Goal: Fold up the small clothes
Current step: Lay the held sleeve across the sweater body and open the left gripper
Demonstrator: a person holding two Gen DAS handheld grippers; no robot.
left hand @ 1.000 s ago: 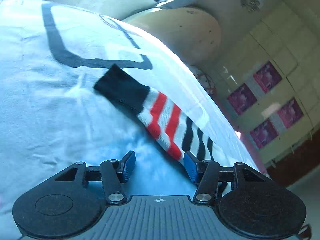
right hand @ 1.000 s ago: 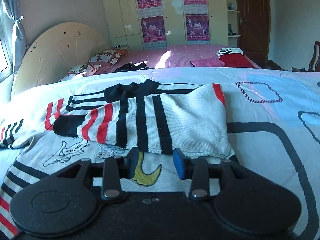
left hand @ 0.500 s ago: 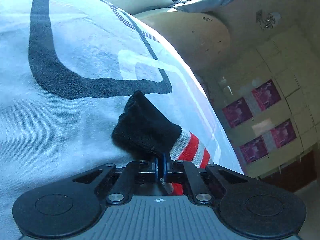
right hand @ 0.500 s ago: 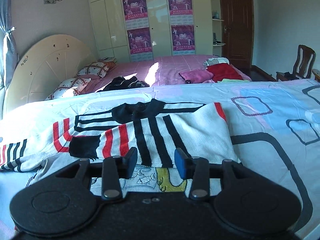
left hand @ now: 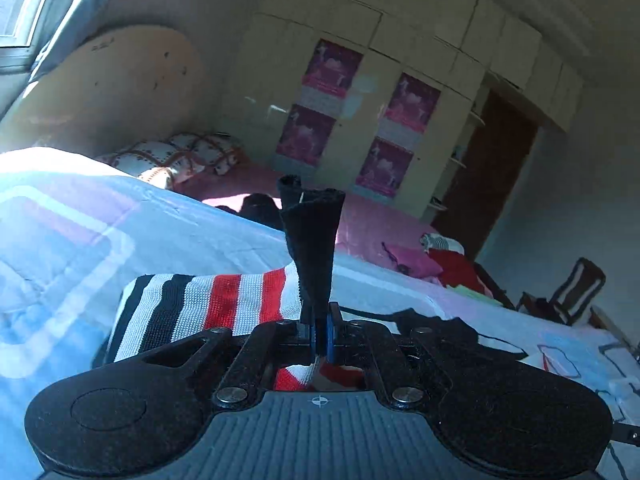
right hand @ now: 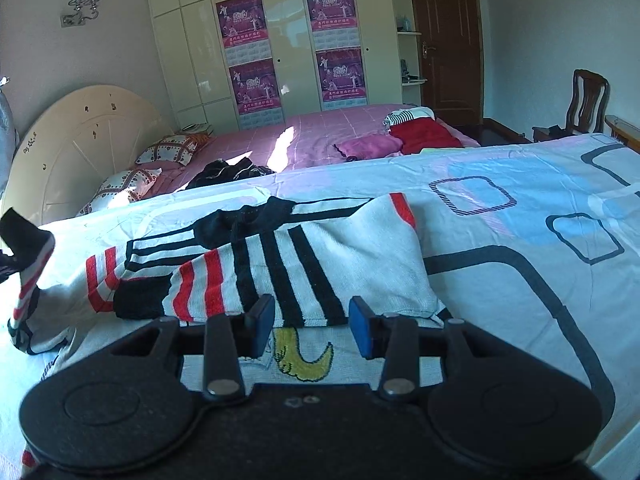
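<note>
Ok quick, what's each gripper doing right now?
Left gripper: closed on the sweater sleeve, lifted off the bed.
Right gripper: open, holding nothing, at the sweater hem.

"2010" on wardrobe posters (right hand: 241, 14)

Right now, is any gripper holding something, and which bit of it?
The left gripper is shut on the striped sweater's sleeve, pinching near its black cuff. The right gripper is open, holding nothing.

The left gripper (left hand: 319, 332) has closed its jaws on the sweater's black cuff (left hand: 312, 240). It has lifted the sleeve (right hand: 28, 272) off the bed, toward 12 o'clock.
</note>
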